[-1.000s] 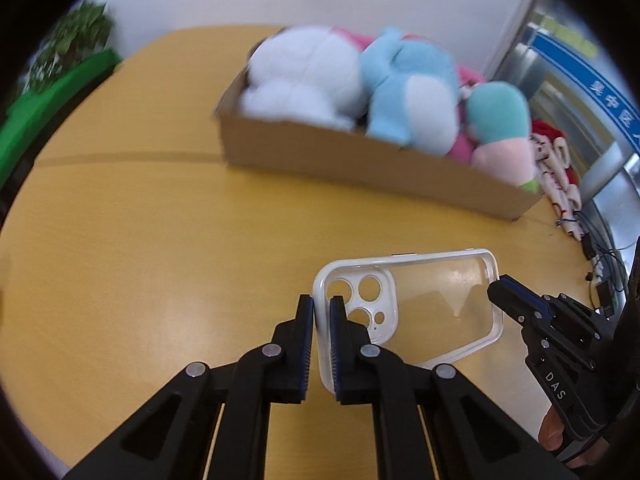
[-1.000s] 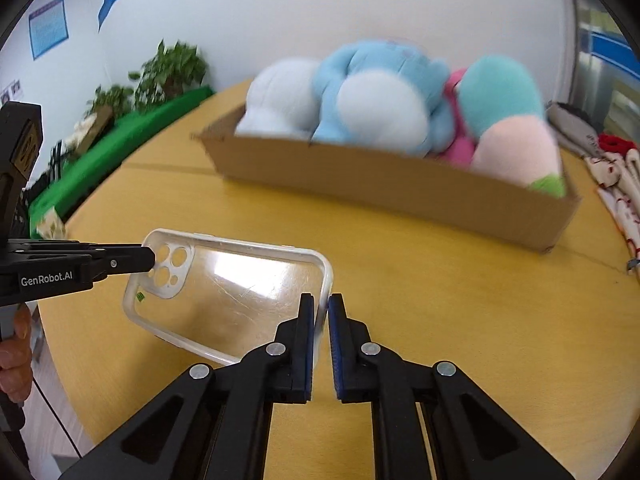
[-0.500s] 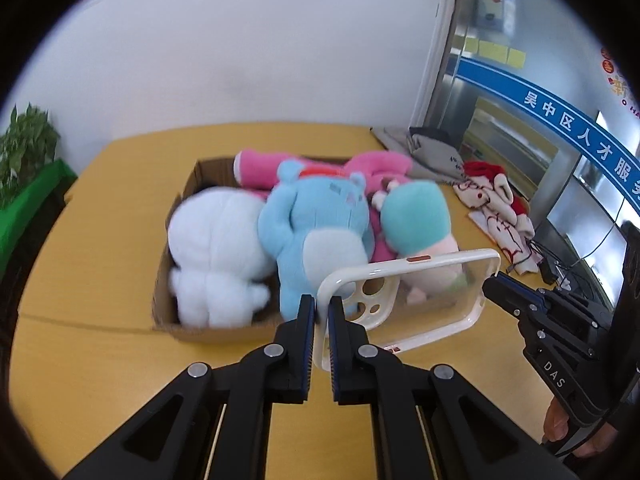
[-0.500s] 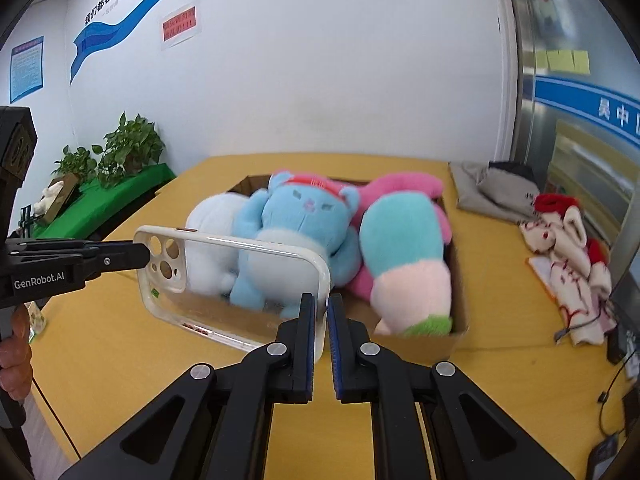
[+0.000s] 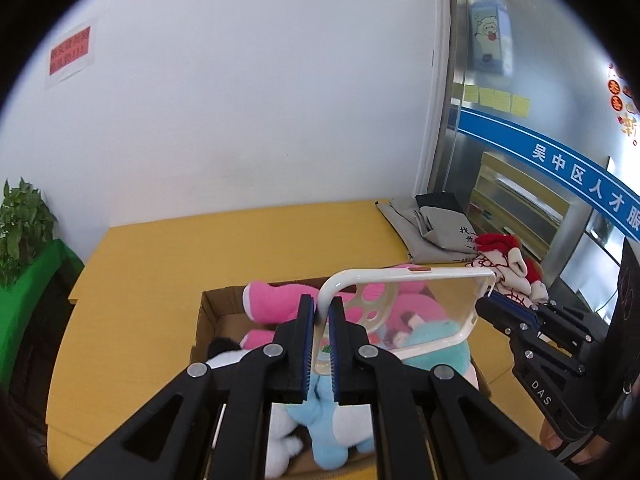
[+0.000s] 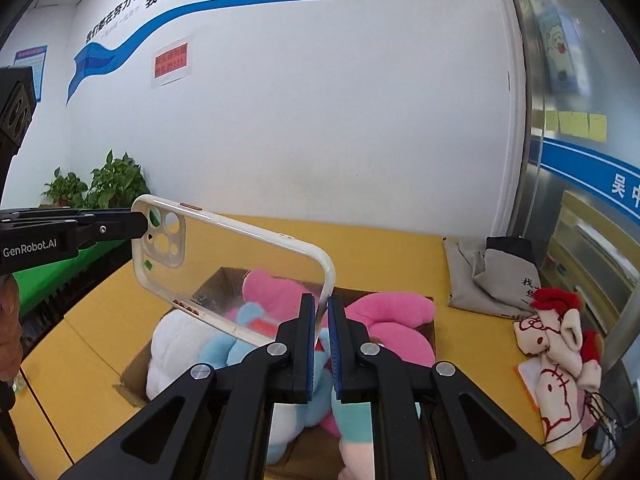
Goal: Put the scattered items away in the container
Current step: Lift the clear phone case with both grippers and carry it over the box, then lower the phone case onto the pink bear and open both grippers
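A clear phone case with a white rim (image 5: 420,312) hangs in the air above the cardboard box (image 5: 208,312), held at both ends. My left gripper (image 5: 320,308) is shut on the rim at the camera-hole end. My right gripper (image 6: 324,304) is shut on the rim of the opposite end of the phone case (image 6: 240,264). Each view shows the other gripper pinching its end: the right gripper (image 5: 486,304) and the left gripper (image 6: 140,222). The box (image 6: 134,378) holds a white plush (image 6: 176,344), a blue plush (image 6: 224,352) and a pink plush (image 6: 384,312).
The box stands on a yellow table (image 5: 160,260). A grey cloth bag (image 5: 432,228) and a red-and-white plush (image 6: 560,344) lie at the table's right, with cables (image 6: 600,428) near that edge. Potted plants (image 6: 100,188) on a green ledge stand to the left.
Both grippers have carried the phone case up off the table and forward, from in front of the box to above its plush toys. Both grips are unchanged.
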Tool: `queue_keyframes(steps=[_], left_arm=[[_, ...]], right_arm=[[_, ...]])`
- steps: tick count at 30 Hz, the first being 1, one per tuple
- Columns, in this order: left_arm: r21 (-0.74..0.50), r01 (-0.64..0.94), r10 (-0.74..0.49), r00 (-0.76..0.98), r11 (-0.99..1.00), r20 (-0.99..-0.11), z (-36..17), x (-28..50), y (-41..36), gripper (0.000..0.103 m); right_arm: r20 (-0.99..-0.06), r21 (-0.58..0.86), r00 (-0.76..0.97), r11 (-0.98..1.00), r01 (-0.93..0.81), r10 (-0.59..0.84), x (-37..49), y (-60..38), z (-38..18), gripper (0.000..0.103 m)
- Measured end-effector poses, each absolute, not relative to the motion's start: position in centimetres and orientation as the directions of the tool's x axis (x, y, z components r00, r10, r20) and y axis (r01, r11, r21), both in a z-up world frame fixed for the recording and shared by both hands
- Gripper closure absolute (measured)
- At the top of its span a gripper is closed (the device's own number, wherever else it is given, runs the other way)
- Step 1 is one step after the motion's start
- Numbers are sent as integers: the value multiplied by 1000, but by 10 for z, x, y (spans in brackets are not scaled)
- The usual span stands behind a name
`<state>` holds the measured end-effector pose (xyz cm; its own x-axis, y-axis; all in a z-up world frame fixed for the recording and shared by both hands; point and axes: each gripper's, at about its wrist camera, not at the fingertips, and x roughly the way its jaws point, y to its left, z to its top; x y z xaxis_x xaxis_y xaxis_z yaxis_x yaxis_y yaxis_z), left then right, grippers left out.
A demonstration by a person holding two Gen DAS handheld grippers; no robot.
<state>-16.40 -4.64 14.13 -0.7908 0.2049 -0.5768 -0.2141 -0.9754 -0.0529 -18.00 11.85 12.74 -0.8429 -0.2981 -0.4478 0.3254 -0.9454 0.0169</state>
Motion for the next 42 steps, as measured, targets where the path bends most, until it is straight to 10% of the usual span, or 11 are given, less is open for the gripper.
queue_keyframes(steps=[30,42], left_arm=[[-37,-181,160,-729,-983,-666,88,-255,-56,97],[-140,-129,186,-490,-982,-852,-34,-348,-60,93]], right_arm=[[-555,16,-785,-947,322,-276,-278,101,87,95],[-782,-2,-604,-969,247,-152,-369,84,-5,95]])
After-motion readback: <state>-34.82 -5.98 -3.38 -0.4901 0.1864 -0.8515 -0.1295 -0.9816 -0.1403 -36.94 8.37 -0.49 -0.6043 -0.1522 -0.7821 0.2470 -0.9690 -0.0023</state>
